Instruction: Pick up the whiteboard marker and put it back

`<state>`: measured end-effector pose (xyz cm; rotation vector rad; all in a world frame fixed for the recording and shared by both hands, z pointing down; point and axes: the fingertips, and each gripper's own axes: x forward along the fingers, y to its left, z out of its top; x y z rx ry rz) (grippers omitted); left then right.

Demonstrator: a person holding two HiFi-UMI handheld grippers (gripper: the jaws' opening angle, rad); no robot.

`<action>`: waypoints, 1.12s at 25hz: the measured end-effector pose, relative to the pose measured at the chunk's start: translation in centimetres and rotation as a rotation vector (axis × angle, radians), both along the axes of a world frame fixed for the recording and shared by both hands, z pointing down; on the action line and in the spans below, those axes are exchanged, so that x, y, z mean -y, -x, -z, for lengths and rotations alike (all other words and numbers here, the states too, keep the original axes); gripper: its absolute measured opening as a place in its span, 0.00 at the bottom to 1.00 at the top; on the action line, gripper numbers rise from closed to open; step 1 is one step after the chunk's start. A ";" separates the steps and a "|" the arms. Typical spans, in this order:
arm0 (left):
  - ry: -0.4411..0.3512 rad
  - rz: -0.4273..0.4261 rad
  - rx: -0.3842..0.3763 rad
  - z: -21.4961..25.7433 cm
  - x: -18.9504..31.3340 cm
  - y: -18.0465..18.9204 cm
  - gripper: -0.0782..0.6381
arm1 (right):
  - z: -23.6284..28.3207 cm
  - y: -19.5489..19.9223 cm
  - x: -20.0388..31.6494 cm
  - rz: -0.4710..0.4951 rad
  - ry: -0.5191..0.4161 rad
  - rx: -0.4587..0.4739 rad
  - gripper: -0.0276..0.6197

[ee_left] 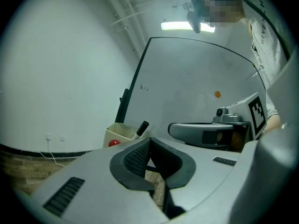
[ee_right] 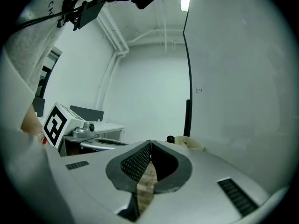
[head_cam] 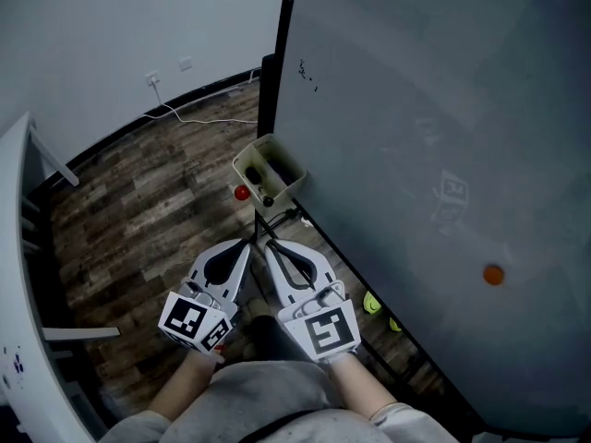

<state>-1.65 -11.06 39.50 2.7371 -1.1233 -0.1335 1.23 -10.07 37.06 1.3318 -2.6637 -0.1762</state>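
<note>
A beige pen tray [head_cam: 246,163] hangs at the lower left corner of the grey whiteboard [head_cam: 416,127]. In the left gripper view the whiteboard marker [ee_left: 142,127] leans in the tray [ee_left: 117,132] with its black cap sticking up. From the right gripper view only the cap [ee_right: 171,139] shows, beside the tray [ee_right: 194,145]. My left gripper [head_cam: 247,244] and right gripper [head_cam: 269,244] sit side by side, level, pointing at the tray from a short distance. Both are shut with nothing between the pads [ee_left: 140,155] [ee_right: 140,162].
A red round thing [head_cam: 242,193] sits just below the tray. An orange magnet [head_cam: 493,274] is on the board. Small green things [head_cam: 371,304] lie by the board's foot. A white cable [head_cam: 199,118] runs along the wood floor. A white desk [head_cam: 14,247] stands at the left.
</note>
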 end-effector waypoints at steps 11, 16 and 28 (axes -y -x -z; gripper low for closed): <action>-0.020 -0.012 -0.003 1.0 -3.1 0.0 0.13 | 0.7 0.4 -3.0 -0.004 -0.012 0.007 0.07; -0.028 -0.012 -0.004 1.3 -4.7 0.4 0.13 | 1.1 0.6 -4.5 -0.011 -0.022 0.026 0.07; -0.035 -0.009 -0.006 1.2 -7.9 1.3 0.13 | 1.0 1.3 -7.6 -0.019 -0.021 0.042 0.07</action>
